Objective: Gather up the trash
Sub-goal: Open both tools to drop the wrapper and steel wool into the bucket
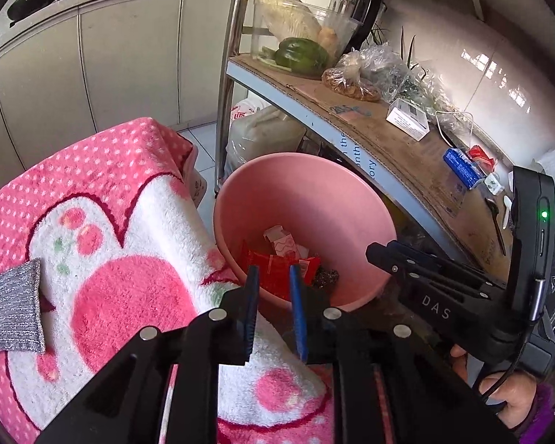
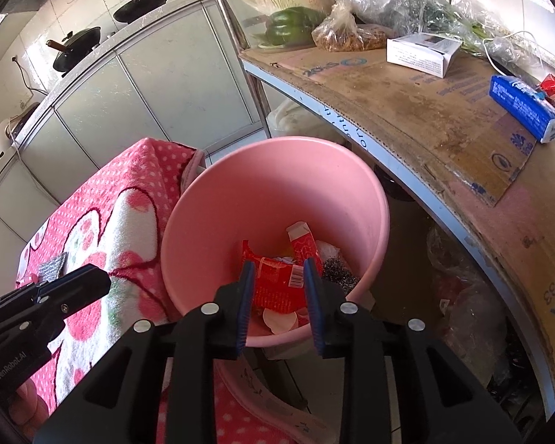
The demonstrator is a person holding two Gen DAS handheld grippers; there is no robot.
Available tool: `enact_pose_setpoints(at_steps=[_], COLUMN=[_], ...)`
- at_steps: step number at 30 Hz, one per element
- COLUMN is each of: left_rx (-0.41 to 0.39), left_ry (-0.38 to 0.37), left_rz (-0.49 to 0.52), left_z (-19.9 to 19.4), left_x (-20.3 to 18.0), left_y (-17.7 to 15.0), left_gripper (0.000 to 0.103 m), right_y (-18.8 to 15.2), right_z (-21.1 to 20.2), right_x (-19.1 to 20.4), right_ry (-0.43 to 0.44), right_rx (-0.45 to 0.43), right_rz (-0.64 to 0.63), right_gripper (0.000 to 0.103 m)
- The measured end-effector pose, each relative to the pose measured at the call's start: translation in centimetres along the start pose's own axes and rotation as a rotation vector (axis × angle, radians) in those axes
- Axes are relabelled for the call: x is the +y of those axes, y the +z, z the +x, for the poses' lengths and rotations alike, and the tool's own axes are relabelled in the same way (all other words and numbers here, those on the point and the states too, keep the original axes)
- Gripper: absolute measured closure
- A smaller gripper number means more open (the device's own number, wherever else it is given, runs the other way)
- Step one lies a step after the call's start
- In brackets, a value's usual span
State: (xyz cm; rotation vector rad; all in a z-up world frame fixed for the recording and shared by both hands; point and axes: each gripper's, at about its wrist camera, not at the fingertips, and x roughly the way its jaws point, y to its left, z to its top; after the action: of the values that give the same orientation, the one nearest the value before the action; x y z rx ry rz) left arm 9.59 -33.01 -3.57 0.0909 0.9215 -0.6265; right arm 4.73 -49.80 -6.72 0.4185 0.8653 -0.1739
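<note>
A pink bucket [image 1: 307, 192] [image 2: 277, 185] stands on the floor between a blanket-covered seat and a shelf. In it lie a red wrapper [image 1: 268, 261] [image 2: 277, 283], a red-and-white carton [image 1: 286, 246] [image 2: 305, 240] and a steel scourer [image 1: 327, 277] [image 2: 338, 275]. My left gripper [image 1: 273, 272] hangs open over the bucket's near rim, nothing between its blue pads. My right gripper [image 2: 278, 263] hovers open above the bucket's contents, also with nothing in it. Each gripper shows from the side in the other's view: the right gripper [image 1: 372, 251], the left gripper [image 2: 105, 277].
A pink and white blanket [image 1: 122, 229] [image 2: 129, 222] with a grey glittery cloth [image 1: 11, 307] [image 2: 53, 264] lies left of the bucket. The cardboard-topped shelf [image 2: 425, 103] on the right holds a white box [image 2: 421, 51], a blue packet [image 2: 525, 107] and bagged vegetables. White cabinets [image 1: 129, 55] stand behind.
</note>
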Motion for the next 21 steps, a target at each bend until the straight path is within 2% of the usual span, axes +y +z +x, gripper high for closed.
enact_pose_setpoints(at_steps=[15, 21], left_rx=[-0.07, -0.081], left_ry=[-0.022, 0.002], left_rz=[0.025, 0.016], left_z=[-5.1, -7.1], left_x=[0.0, 0.9], left_y=[-1.2, -2.5], left_gripper=[0.084, 0.084], right_y=[-1.2, -2.0], right_z=[-4.1, -5.8], right_x=[2.3, 4.4], right_ry=[0.053, 0.096], right_rx=[-0.036, -0.048], right_rz=[-0.047, -0.093], right_gripper=[0.074, 0.068])
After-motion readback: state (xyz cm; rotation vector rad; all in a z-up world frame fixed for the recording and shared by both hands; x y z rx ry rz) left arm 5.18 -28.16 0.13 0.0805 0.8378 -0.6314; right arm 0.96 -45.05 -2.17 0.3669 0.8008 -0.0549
